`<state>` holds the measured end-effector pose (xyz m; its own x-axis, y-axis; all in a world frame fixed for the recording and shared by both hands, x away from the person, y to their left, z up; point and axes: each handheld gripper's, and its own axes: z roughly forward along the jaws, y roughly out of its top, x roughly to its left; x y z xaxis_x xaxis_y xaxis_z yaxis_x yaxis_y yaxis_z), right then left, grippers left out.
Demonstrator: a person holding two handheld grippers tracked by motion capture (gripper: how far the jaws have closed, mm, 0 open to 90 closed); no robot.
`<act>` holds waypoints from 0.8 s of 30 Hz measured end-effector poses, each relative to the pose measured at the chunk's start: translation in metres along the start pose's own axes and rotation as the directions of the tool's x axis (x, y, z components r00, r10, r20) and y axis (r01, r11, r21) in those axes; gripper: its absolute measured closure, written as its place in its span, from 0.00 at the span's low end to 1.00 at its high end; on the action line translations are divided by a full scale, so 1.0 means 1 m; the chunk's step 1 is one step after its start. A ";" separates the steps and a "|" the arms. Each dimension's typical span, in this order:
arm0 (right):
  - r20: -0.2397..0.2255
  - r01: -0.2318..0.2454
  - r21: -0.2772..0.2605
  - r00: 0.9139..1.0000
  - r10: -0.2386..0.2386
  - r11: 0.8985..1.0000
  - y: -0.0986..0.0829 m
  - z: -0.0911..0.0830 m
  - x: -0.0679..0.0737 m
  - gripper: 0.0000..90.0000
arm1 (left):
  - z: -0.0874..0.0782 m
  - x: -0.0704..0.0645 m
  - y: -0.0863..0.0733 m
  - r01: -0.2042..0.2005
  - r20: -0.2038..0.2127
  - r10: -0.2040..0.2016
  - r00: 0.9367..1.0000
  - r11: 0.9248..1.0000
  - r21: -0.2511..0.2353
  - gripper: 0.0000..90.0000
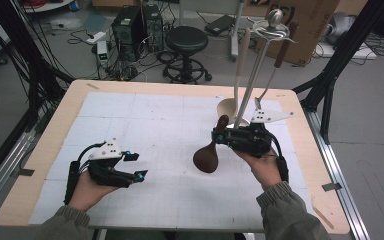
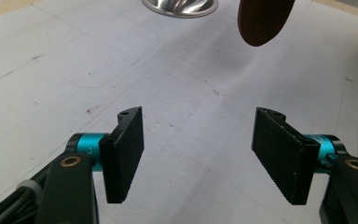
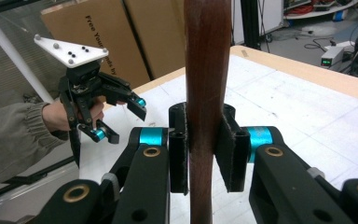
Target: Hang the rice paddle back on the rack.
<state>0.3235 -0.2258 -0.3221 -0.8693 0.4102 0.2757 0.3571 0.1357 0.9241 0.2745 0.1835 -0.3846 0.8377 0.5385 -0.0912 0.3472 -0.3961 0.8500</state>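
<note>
1. clearly the dark wooden spoon (image 1: 209, 153) is light, stiff and smooth, so it may slip or swing; you grip it on the handle, bowl hanging free above the desk (image 1: 145, 125).
2. your right gripper (image 3: 204, 151) has its fingers (image 3: 228, 154) clenched on that handle.
3. your left gripper (image 2: 205, 154) fingers (image 2: 123, 151) stand wide apart, holding nothing, low over the desk.

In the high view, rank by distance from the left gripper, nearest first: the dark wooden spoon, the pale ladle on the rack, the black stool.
Measured from the left gripper:
1. Dark wooden spoon, just to its right above the table, held in the right gripper.
2. Pale ladle, farther back and right, hanging on the rack.
3. Black stool, on the floor beyond the table's far edge.
</note>
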 end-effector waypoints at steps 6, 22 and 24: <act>0.014 0.015 -0.001 1.000 -0.015 1.000 0.010 -0.007 -0.002 0.85 | 0.000 0.000 0.000 0.005 -0.004 -0.005 1.000 1.000 -0.002 0.37; 0.059 0.025 -0.030 0.998 -0.023 0.999 0.042 -0.028 -0.014 0.85 | -0.001 0.001 0.000 0.004 -0.008 -0.004 1.000 1.000 -0.001 0.35; 0.063 0.028 -0.027 0.998 -0.026 0.999 0.045 -0.030 -0.016 0.85 | -0.001 0.001 0.000 0.003 -0.008 -0.003 1.000 1.000 0.000 0.35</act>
<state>0.3432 -0.2533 -0.2765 -0.8550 0.4629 0.2340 0.3231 0.1225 0.9384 0.2752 0.1847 -0.3844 0.8331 0.5458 -0.0894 0.3496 -0.3944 0.8498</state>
